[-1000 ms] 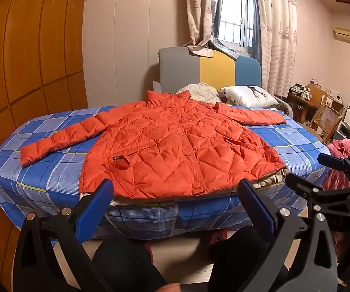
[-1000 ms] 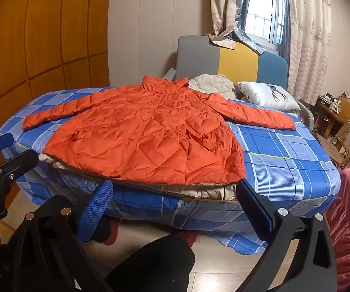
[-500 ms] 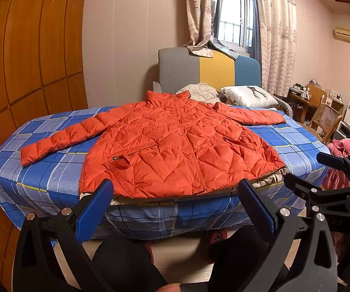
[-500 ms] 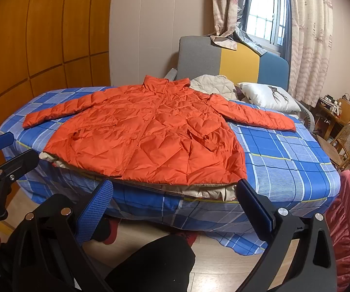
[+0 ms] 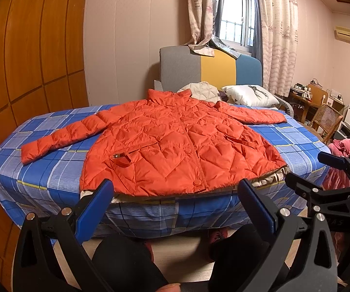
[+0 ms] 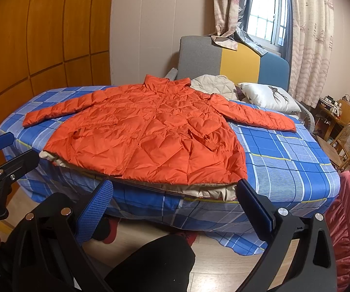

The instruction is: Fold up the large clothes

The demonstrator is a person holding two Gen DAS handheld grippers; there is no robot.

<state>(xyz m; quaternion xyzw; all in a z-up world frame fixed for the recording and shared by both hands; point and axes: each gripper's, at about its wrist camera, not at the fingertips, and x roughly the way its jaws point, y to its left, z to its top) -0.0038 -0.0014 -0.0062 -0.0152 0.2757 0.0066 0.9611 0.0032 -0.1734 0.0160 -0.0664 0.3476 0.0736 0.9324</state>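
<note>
Nearest, the left gripper (image 5: 175, 202) and the right gripper (image 6: 173, 200) hung short of the bed's near edge with their jaws spread wide and nothing between them. Beyond them the orange quilted jacket (image 5: 179, 150) lay face up and unfolded on the blue plaid bedsheet (image 5: 45, 168), hem at the near edge, collar toward the headboard (image 5: 209, 68). A good start would likely be pinching one sleeve cuff (image 5: 30, 152) and drawing it flat across the chest, keeping the slippery padding from bunching.

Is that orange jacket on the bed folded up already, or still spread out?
Spread out. The orange jacket lies flat on the bed, front up, both sleeves stretched to the sides, nothing doubled over.
</note>
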